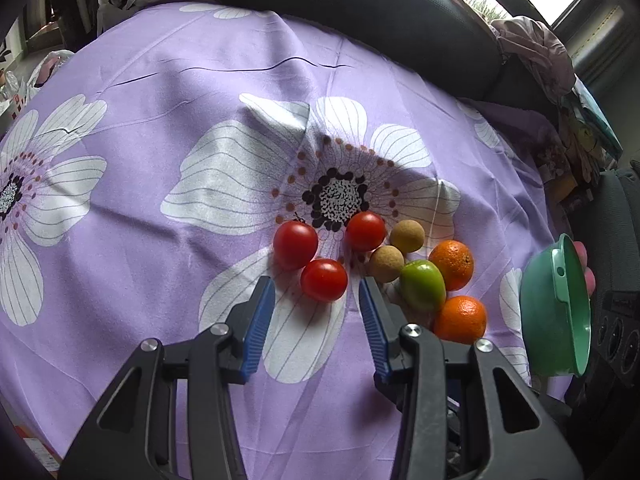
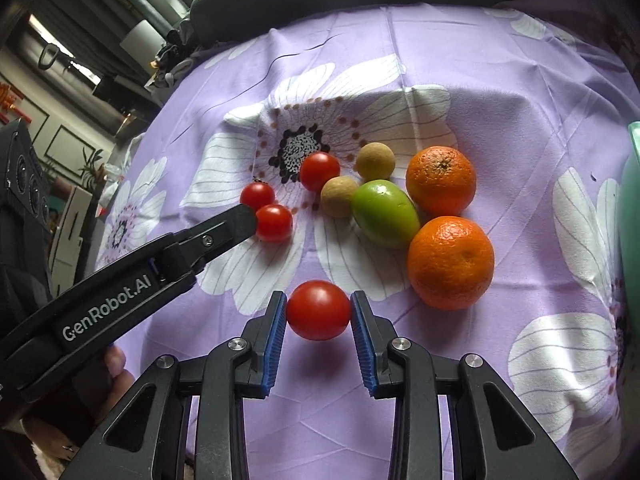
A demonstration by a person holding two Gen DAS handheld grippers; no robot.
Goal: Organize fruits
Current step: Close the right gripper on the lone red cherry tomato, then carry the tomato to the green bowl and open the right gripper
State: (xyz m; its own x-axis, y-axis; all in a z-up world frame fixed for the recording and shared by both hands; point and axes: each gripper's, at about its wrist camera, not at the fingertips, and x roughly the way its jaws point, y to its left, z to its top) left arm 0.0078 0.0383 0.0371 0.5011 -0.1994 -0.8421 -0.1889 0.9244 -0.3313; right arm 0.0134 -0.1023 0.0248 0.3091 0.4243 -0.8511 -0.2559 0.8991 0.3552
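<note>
Fruits lie on a purple flowered cloth (image 1: 160,128): three red tomatoes (image 1: 295,245), two tan round fruits (image 1: 386,263), a green fruit (image 1: 423,285) and two oranges (image 1: 460,319). My left gripper (image 1: 318,286) is open, its fingers on either side of the nearest tomato (image 1: 324,280). In the right wrist view my right gripper (image 2: 319,310) is shut on another red tomato (image 2: 319,310), held above the cloth, with the fruit pile (image 2: 384,213) ahead. The left gripper's finger (image 2: 224,228) shows there touching a tomato (image 2: 274,223).
A green plastic bowl (image 1: 558,308) is tilted at the right edge, with fingers behind it; its rim shows in the right wrist view (image 2: 632,216). A dark chair back (image 1: 360,8) stands beyond the cloth. Clutter lies at the far left and right.
</note>
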